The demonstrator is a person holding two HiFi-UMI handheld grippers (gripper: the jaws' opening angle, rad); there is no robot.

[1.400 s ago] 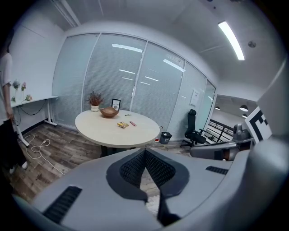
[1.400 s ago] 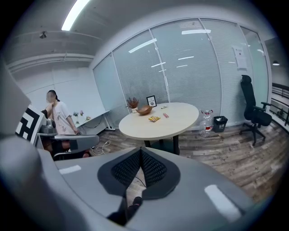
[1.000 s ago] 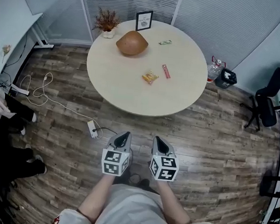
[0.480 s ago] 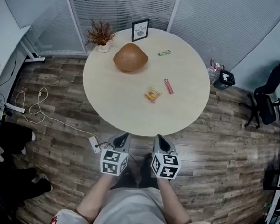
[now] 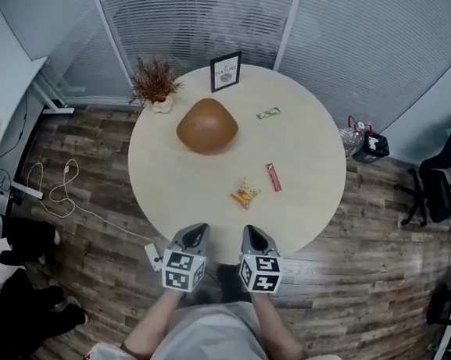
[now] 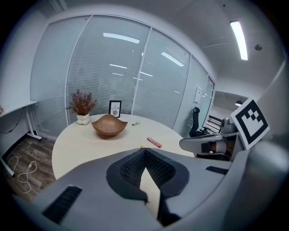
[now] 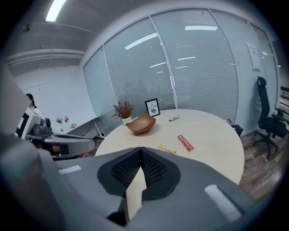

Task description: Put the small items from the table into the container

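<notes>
A brown wooden bowl [image 5: 207, 125] sits at the back left of the round beige table [image 5: 301, 213]. Three small items lie on the table: a yellow snack packet [image 5: 245, 193], a red bar [image 5: 274, 176] and a green wrapped sweet [image 5: 268, 112]. In the right gripper view the bowl [image 7: 141, 123], yellow packet [image 7: 167, 148] and red bar [image 7: 185, 142] lie ahead. My left gripper [image 5: 193, 233] and right gripper [image 5: 251, 235] hover side by side at the table's near edge, both shut and empty. The left gripper view shows the bowl [image 6: 109, 126] and red bar [image 6: 154, 142].
A dried plant in a white pot [image 5: 155, 83] and a small framed sign [image 5: 225, 72] stand at the table's far edge. A white cable and power strip [image 5: 66, 193] lie on the wooden floor at left. A black bin [image 5: 368, 146] and office chair [image 5: 441, 186] stand at right.
Both grippers have moved forward together toward the table and now reach its near edge. The table and its items appear closer.
</notes>
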